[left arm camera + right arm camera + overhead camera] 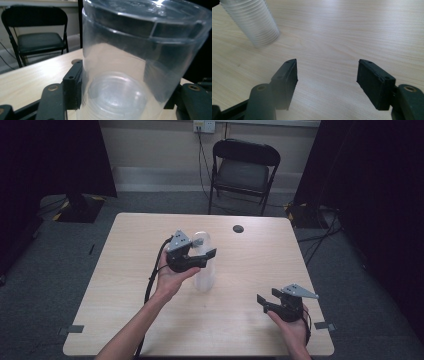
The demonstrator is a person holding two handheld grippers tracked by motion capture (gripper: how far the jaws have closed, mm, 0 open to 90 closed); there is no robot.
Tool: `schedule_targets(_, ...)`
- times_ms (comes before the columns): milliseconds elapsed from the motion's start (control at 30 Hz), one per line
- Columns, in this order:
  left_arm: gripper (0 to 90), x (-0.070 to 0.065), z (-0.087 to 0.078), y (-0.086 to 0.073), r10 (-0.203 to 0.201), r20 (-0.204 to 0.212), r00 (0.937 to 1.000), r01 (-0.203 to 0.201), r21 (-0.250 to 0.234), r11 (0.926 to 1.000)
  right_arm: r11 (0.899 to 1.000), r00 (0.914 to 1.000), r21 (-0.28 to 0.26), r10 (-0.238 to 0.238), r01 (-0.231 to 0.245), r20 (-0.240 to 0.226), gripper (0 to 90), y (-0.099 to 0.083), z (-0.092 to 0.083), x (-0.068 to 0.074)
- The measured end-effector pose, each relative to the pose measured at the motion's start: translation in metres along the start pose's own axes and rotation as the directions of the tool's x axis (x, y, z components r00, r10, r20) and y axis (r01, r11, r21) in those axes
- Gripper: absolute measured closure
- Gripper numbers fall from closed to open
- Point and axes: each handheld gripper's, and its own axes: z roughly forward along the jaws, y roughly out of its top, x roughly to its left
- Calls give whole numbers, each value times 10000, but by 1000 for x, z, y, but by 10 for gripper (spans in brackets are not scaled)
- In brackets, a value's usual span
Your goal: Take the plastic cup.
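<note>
A stack of clear plastic cups (pixel 202 275) stands on the light wooden table (pixel 250 255), left of its middle. My left gripper (pixel 204 248) is shut on the top of the stack. In the left gripper view the topmost cup (pixel 125 55) sits between the black pads (pixel 72 87), which press on both its sides. My right gripper (pixel 267 296) is near the table's front right corner, jaws open and nothing between them. The right gripper view has the ribbed lower part of the stack (pixel 253 22) at the upper left, well apart from the right gripper (pixel 327 80).
A small dark round object (pixel 238 228) lies near the table's far edge. A black folding chair (pixel 242 170) stands behind the table, with cables running down from a wall socket. Grey tape marks (pixel 75 328) sit at the front corners. Dark curtains flank both sides.
</note>
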Motion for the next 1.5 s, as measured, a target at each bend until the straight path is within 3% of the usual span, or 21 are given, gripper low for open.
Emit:
schedule_targets(333, 377, 0, -7, 5, -87, 85, 9999, 91, -489, 9988, 10000, 10000, 59, -43, 43, -37, 329, 0, 2, 2)
schedule_targets(567, 381, 3, -13, 11, 66, 44, 10000, -62, -801, 9968, 9999, 10000, 113, -64, 64, -41, 329, -1, 5, 4)
schedule_targets(967, 387, 4, -34, 25, -201, 231, 9995, 232, -1418, 9896, 9996, 9996, 72, -280, 280, -80, 330, 3, 5, 8)
schedule_targets(1233, 372, 3, -48, 26, -446, 79, 9990, 451, -852, 9953, 9987, 9986, 128, -488, 490, -179, 330, 4, 5, 13)
schedule_targets(1500, 378, 5, -65, 19, -1247, 378, 9915, 1265, -500, 9907, 9966, 9952, 45, -814, 817, -550, 355, 7, 5, 23)
